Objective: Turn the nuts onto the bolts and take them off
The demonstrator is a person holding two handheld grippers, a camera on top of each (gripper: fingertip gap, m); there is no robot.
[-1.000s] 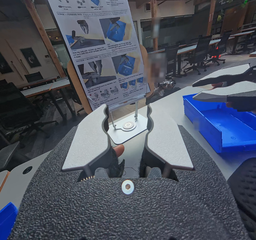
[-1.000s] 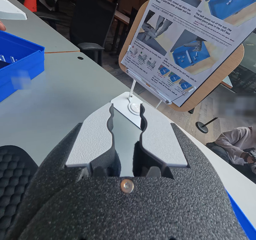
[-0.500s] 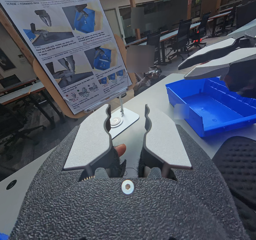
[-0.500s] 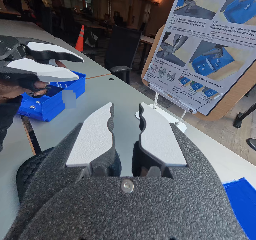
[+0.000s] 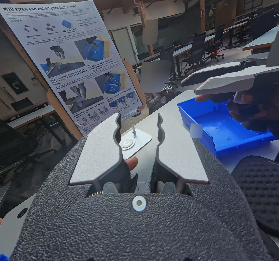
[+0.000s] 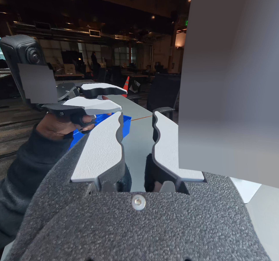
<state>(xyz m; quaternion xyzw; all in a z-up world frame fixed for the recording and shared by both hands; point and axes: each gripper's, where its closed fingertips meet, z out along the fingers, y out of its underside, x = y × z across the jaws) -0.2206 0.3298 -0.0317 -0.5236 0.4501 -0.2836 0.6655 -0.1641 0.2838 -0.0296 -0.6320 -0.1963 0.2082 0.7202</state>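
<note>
In the left wrist view, the left gripper [image 5: 138, 118] has its two grey fingers wide apart with nothing between them. It hangs over the grey table [image 5: 166, 102]. A blue plastic bin [image 5: 211, 133] sits near the table's far edge, under the right gripper [image 5: 188, 86]. A printed sheet on a stand [image 5: 68, 60] is at the far edge.

In the right wrist view, the right gripper [image 6: 136, 114] is also wide open and holds nothing. Another blue plastic bin [image 6: 125, 125] sits under the left gripper [image 6: 123, 99]. I cannot see any nuts or bolts.

The right gripper [image 6: 137, 115] is open and empty above the grey table [image 6: 135, 148]. The left gripper [image 6: 124, 99], also open, hovers over a blue bin [image 6: 126, 127].
</note>
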